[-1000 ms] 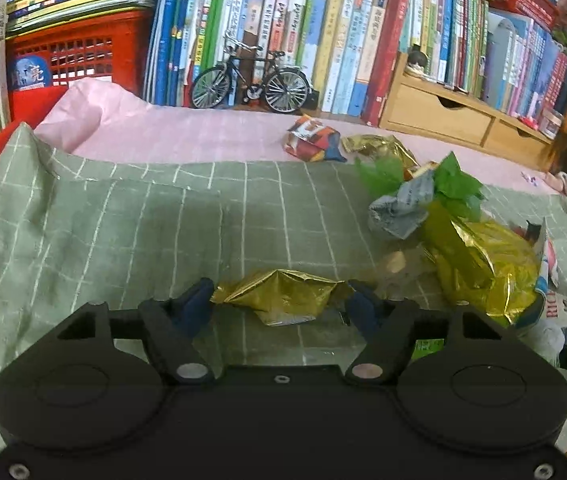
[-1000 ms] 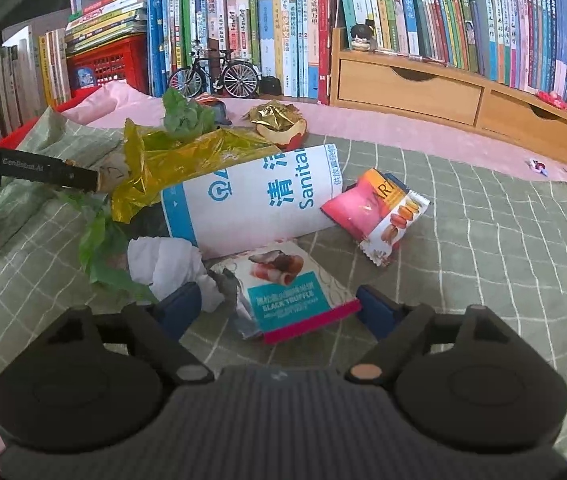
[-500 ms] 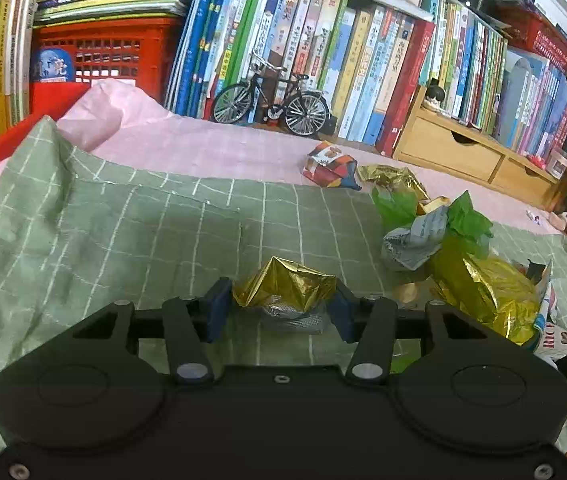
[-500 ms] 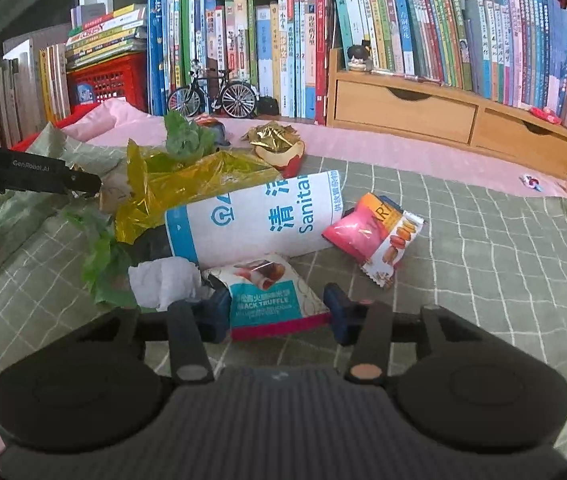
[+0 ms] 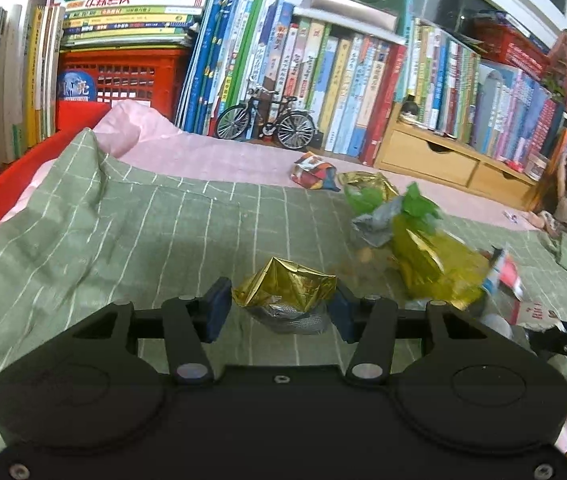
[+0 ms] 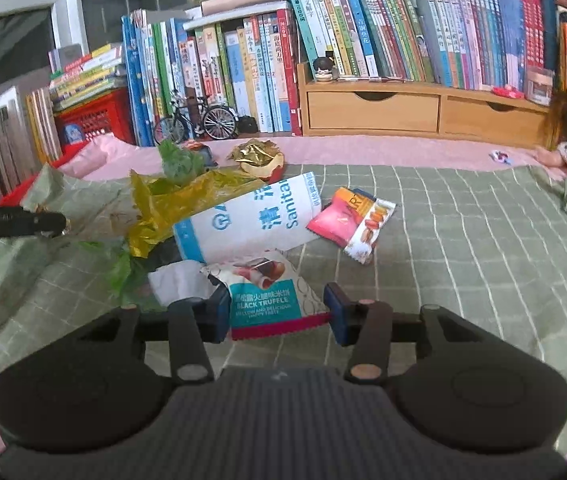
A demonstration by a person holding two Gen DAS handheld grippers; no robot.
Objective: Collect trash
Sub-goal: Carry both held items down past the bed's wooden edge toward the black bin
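We hold one gripper in each hand, and each one has a bit of trash. Our left gripper (image 5: 281, 310) pinches a crumpled gold wrapper (image 5: 285, 288). The blue pads press on its two sides, so it bunches up into a peak. The wrapper looks lifted just off the green checked cloth (image 5: 103, 240), though we cannot be sure of that.

Our right gripper (image 6: 277, 312) pinches a teal snack packet (image 6: 271, 300) with the words BLACK TRUFFLE on it. The pads squeeze its near end by the red edge, and the far, torn end points away toward the pile.

The other trash lies ahead of us on the cloth. There is a yellow plastic bag (image 6: 171, 204), and it lies partly on a white and blue bag (image 6: 251, 216) with big letters (this could be the bag for the trash, we think). A white tissue (image 6: 175, 284) sits just beside the teal packet. A pink snack packet (image 6: 351, 220) lies a little apart on the right. A gold foil ball (image 6: 257, 154) sits farther back, near the toy bicycle (image 6: 195, 120).

We grab two things at once so that we clean up faster. We think the next job is to carry both to one place.
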